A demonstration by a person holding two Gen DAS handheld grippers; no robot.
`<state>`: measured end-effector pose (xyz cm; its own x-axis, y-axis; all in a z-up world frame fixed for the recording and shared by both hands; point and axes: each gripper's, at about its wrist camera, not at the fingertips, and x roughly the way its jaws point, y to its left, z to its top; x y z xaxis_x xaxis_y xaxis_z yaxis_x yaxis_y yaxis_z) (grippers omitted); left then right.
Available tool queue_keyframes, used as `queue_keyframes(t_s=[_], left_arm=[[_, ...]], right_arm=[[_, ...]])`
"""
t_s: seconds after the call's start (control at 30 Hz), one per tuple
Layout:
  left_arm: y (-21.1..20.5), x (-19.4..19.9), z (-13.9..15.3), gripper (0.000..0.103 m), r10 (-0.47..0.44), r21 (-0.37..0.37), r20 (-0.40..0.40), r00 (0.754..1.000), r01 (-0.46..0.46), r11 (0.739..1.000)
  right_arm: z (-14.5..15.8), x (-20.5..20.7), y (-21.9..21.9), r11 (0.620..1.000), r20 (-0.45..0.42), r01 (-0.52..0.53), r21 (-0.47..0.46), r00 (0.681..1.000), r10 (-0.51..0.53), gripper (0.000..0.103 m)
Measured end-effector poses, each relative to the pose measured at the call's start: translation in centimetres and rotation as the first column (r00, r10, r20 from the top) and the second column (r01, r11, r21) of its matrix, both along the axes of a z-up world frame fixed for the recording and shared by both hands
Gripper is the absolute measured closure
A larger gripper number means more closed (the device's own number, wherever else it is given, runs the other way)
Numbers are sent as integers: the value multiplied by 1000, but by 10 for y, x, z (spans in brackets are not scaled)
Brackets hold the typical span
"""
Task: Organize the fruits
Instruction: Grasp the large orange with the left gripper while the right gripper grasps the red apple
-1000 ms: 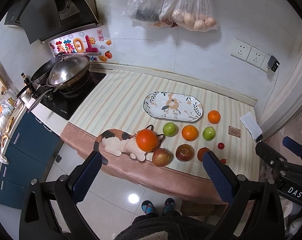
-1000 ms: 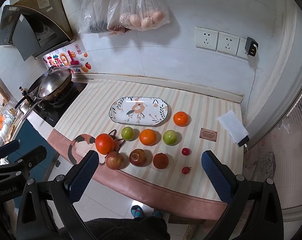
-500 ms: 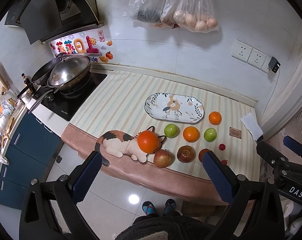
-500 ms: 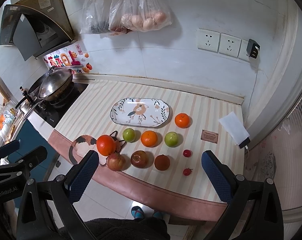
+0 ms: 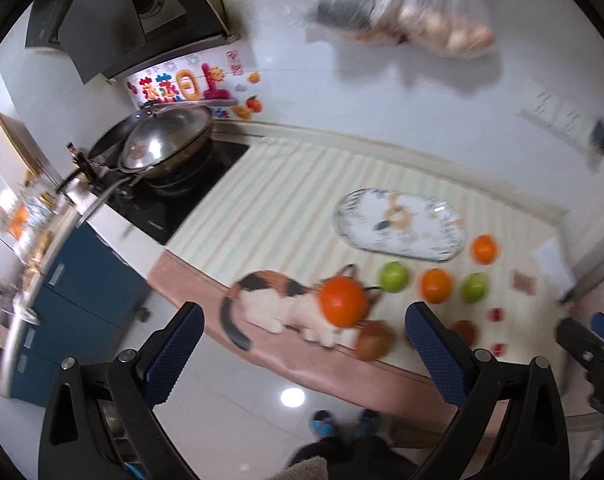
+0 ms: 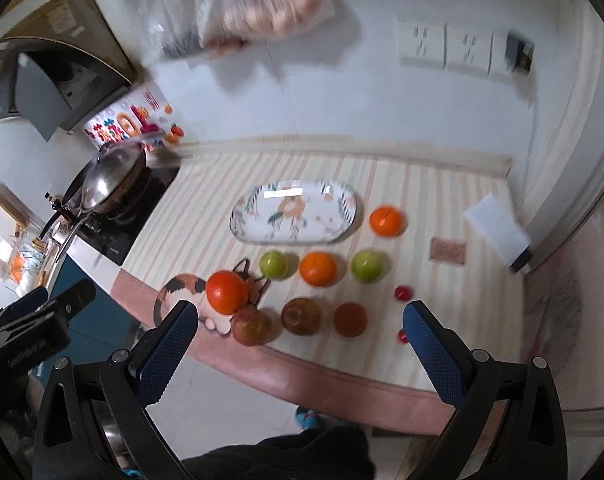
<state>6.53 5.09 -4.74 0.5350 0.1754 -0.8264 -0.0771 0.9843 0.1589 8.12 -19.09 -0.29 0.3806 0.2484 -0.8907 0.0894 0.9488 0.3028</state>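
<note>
A: Hovering off the front edge of the table [image 6: 422, 184], both hand-held grippers point down and forward at it. The left hand-held gripper [image 5: 302, 344] has its jaws spread wide and released, nothing between them. The right hand-held gripper [image 6: 299, 340] is likewise wide apart and bare.

B: Where are the fruits?

A: On the striped cloth, in front of the oval plate [image 6: 342, 216]. A middle row runs green fruit [image 6: 273, 264], orange [image 6: 318, 268], green fruit [image 6: 368, 266], with another orange [image 6: 386, 221] just right of the plate. Nearer the edge lie a reddish apple [image 6: 251, 326] and two brownish fruits [image 6: 302, 316], plus two small red ones at the right. A big orange [image 6: 226, 292] sits on a cat-shaped mat [image 5: 269, 300].

B: Anything else around?

A: A wok [image 5: 165, 144] on the stove at left, bags hung on the wall, a small card [image 6: 448, 250]. Both views are motion-blurred.
</note>
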Motion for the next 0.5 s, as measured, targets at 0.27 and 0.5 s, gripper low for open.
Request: queue_keyframes(t_s=[0.27, 0.5], left_arm=[[16, 91, -100, 0, -35, 12, -265, 964, 40, 999], [13, 154, -191, 1, -73, -112, -492, 867, 20, 993]], right_arm=[[-136, 50, 25, 1000, -223, 9, -8, 975, -11, 0], [-229, 73, 43, 999, -374, 42, 23, 927, -31, 1]])
